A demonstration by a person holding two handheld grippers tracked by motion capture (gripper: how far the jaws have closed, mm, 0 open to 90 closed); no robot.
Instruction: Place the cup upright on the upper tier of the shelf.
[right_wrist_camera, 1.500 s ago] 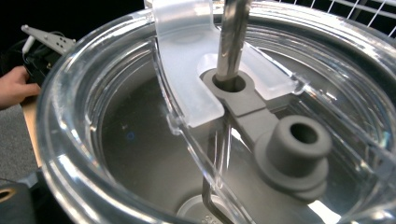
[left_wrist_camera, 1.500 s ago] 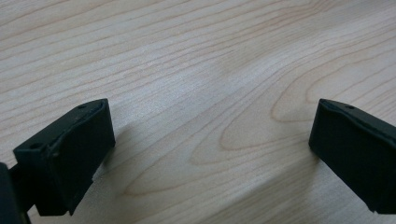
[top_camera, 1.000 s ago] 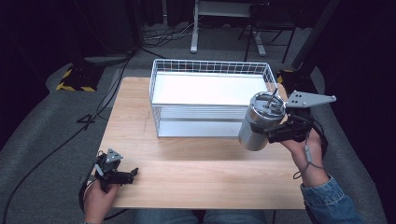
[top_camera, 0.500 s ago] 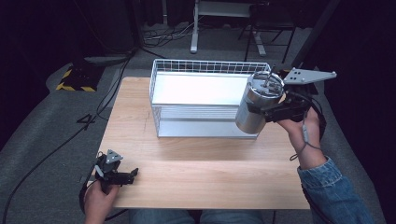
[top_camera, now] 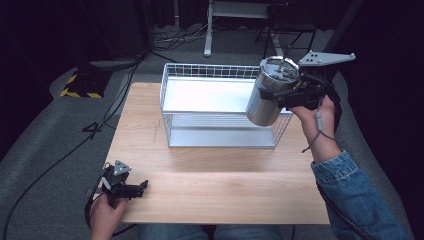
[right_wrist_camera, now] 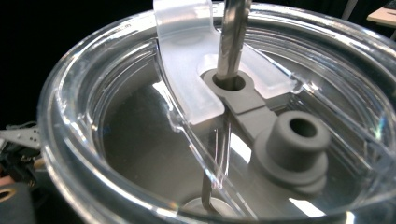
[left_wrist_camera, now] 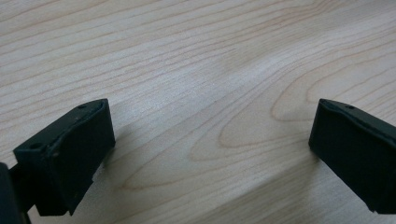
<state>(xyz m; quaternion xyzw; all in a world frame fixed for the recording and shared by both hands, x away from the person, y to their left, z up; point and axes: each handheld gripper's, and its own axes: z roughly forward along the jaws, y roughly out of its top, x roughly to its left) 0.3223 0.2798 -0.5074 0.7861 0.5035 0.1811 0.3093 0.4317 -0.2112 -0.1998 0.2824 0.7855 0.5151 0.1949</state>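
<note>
1. The right gripper (top_camera: pixel 295 92) holds a shiny steel tumbler (top_camera: pixel 267 97) up in the air. The tumbler is tilted and hangs over the right end of the white wire basket (top_camera: pixel 220 142).
2. I think the step now is carrying the tumbler to the basket. Next, it should go down gently into the basket and land flat, without bumping the wire rim.
3. The right gripper's jaws are clamped on the tumbler near its top. Its own camera looks down at the clear lid (right_wrist_camera: pixel 196 93), a metal straw (right_wrist_camera: pixel 233 37) going through a hole, and a grey plug (right_wrist_camera: pixel 294 140).
4. The left gripper (top_camera: pixel 125 187) sits low at the near left corner of the wooden table (top_camera: pixel 225 185). Its jaws are spread wide and hold nothing, with bare wood between them.
</note>
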